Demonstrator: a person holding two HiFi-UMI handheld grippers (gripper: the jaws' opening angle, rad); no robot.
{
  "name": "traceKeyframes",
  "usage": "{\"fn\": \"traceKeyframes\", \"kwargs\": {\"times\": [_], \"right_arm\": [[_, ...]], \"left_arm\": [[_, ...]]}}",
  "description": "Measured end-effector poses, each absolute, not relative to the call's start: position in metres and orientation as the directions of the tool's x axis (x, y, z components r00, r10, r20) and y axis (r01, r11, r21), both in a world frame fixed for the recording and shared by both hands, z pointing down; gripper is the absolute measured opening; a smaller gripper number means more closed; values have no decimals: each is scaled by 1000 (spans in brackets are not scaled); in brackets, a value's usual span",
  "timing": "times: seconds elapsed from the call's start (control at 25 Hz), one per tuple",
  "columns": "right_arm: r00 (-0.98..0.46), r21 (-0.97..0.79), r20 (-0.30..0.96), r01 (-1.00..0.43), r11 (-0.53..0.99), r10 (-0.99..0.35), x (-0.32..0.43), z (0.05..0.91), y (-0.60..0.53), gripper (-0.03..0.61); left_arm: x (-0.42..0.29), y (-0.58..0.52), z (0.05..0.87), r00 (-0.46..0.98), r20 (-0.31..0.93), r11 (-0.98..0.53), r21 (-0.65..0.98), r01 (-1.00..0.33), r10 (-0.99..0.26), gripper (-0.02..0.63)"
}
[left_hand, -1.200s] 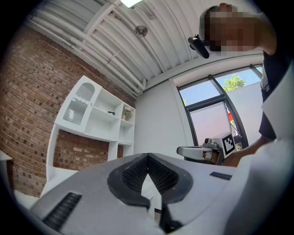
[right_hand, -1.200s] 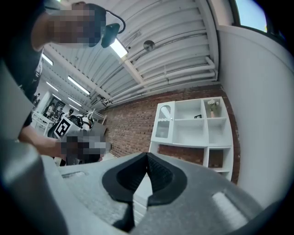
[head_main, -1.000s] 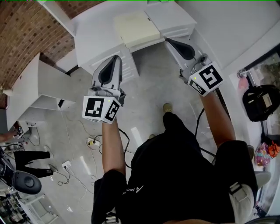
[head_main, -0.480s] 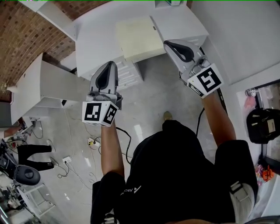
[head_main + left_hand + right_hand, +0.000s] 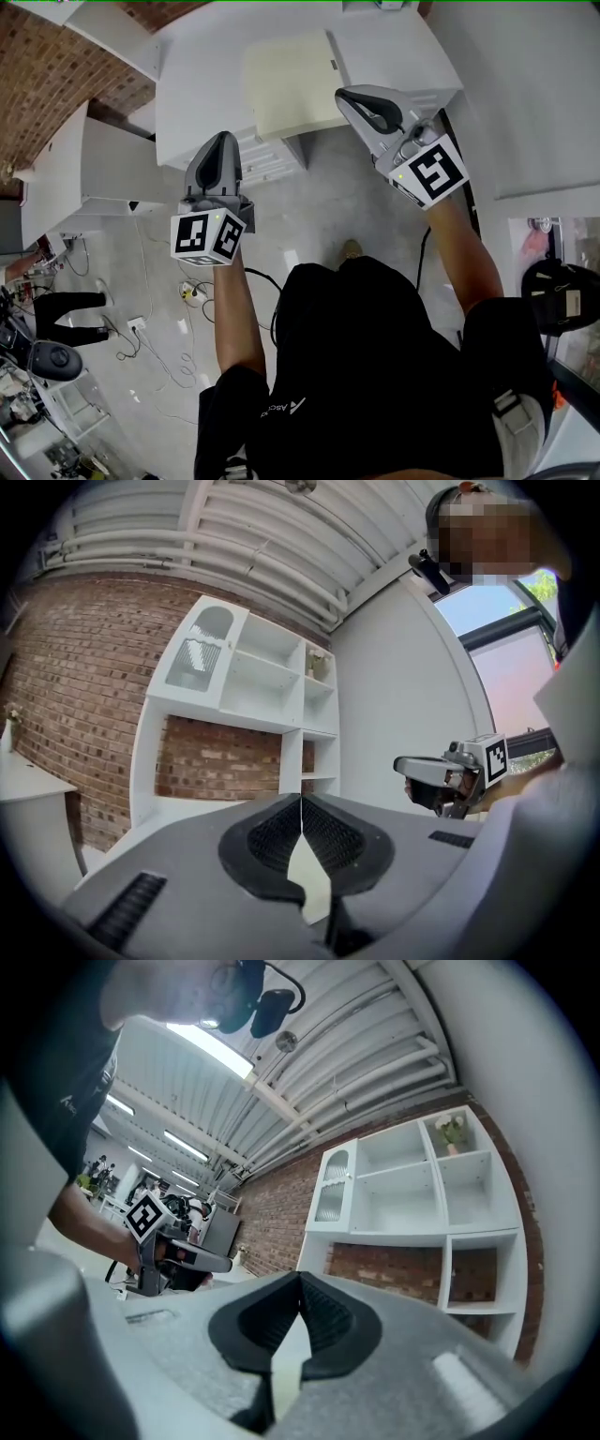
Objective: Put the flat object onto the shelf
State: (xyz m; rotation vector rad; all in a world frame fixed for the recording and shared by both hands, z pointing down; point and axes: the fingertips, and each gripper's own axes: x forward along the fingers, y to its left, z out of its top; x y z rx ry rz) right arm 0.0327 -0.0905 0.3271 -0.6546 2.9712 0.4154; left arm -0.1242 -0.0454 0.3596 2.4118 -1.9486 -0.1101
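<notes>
The flat object, a pale cream panel (image 5: 286, 84), lies flat on the white counter (image 5: 192, 84) in the head view. My left gripper (image 5: 225, 141) is shut and empty, short of the counter's near edge and left of the panel. My right gripper (image 5: 343, 95) is also shut and empty, its tip beside the panel's right edge; whether it touches, I cannot tell. The left gripper view has shut jaws (image 5: 301, 799) pointing level at a white wall shelf (image 5: 267, 672) on brick. From the right gripper (image 5: 300, 1279) the same shelf (image 5: 422, 1190) shows, with open compartments.
Drawers (image 5: 267, 161) sit under the counter. A white cabinet (image 5: 89, 173) stands at the left. Cables and a power strip (image 5: 192, 292) lie on the floor, with a black chair (image 5: 56, 361) at lower left and a black bag (image 5: 562, 292) at the right.
Both grippers have come closer to the counter and sunk slightly. The cream panel looks larger and nearer, with the right gripper's tip now beside its right edge. Both jaws stayed shut.
</notes>
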Motion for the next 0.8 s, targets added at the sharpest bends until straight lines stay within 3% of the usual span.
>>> {"fn": "traceKeyframes", "kwargs": {"times": [0.32,0.52,0.8], "right_arm": [[-914,248,-111,-406,880,-391,4,330,-114,0],[-912,246,-78,-410,878,-404,-21,334,-124,0],[-906,287,-42,-415,863,-422,-52,344,-136,0]], "left_arm": [[-161,-74,399,89,54,-80,156,-984,-995,2],[-177,-90,434,110,92,-79,290,-954,-990,3],[-188,-111,483,166,148,-86,437,-895,-975,95]]}}
